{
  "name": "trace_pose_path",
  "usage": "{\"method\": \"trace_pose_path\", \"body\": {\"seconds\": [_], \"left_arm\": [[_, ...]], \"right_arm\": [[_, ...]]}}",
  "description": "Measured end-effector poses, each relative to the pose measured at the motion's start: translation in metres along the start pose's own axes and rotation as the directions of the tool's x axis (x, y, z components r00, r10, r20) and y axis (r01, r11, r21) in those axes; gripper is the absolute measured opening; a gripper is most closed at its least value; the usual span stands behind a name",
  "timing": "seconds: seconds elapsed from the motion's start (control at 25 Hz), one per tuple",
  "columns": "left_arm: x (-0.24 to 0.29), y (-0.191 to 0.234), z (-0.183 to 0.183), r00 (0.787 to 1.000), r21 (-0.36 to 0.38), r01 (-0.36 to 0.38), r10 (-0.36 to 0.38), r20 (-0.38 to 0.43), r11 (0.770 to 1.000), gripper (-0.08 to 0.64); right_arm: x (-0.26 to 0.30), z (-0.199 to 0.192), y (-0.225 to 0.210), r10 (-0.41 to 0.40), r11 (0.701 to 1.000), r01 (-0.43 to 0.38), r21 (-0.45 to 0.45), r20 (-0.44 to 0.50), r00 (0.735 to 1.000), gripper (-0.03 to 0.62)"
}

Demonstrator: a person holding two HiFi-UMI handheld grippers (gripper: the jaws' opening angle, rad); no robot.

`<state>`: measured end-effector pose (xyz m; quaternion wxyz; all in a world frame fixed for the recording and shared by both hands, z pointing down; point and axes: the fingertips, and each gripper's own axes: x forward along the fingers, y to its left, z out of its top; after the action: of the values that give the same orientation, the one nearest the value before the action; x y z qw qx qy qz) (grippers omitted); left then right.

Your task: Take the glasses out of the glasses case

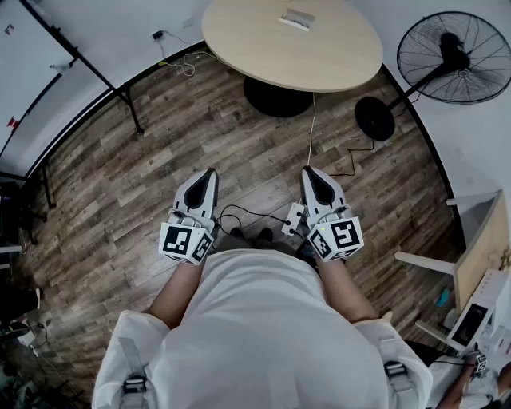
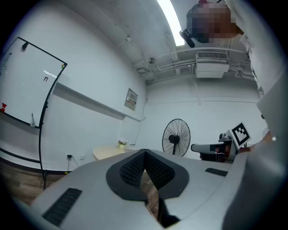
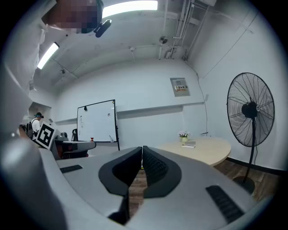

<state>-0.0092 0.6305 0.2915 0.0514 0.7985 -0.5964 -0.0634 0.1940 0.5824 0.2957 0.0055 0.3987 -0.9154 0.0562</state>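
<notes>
Over the brown wood-plank floor (image 1: 120, 184), the left gripper (image 1: 210, 173), smooth grey plastic with black ribbed pads, has its jaws pressed tip to tip with nothing between them. The right gripper (image 1: 310, 171) is the same, with its jaws together and empty. Each carries a cube of black-and-white square markers. Well ahead, the small, flat, pale glasses case (image 1: 296, 18) lies on the round light-wood table (image 1: 335, 56). A black wire-cage fan (image 1: 455, 56) stands at the right. The wall notice (image 3: 180, 86) is too small to read.
</notes>
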Motion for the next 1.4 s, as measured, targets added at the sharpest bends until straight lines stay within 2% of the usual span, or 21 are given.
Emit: {"method": "trace_pose_path", "body": {"seconds": [0.16, 0.4, 0.64, 0.84, 1.12, 1.4], "left_arm": [[0.000, 0.010, 0.009, 1.000, 0.001, -0.007, 0.007, 0.008, 1.000, 0.012], [0.001, 0.034, 0.019, 1.000, 0.004, 0.001, -0.001, 0.009, 1.000, 0.011], [-0.002, 0.046, 0.015, 0.993, -0.026, 0.121, -0.121, 0.007, 0.992, 0.012], [0.003, 0.064, 0.004, 0.995, -0.036, 0.097, -0.098, -0.016, 0.995, 0.012], [0.061, 0.098, -0.001, 0.993, -0.070, 0.118, -0.120, -0.021, 0.990, 0.012], [0.177, 0.132, 0.001, 0.990, -0.055, 0.112, -0.117, -0.078, 0.992, 0.012]], "right_arm": [[0.004, 0.001, 0.004, 0.009, 1.000, -0.009, -0.006, -0.017, 1.000, 0.023], [0.019, 0.010, 0.013, -0.021, 1.000, 0.021, -0.005, -0.029, 0.999, 0.025], [0.033, 0.008, 0.019, -0.028, 0.999, 0.028, 0.027, -0.008, 1.000, 0.025], [0.049, 0.008, 0.022, 0.002, 0.999, -0.003, -0.043, -0.026, 1.000, 0.025], [0.121, 0.002, -0.017, -0.016, 1.000, 0.016, 0.009, -0.004, 1.000, 0.025], [0.204, 0.014, -0.093, -0.019, 0.999, 0.019, 0.037, -0.007, 1.000, 0.025]]}}
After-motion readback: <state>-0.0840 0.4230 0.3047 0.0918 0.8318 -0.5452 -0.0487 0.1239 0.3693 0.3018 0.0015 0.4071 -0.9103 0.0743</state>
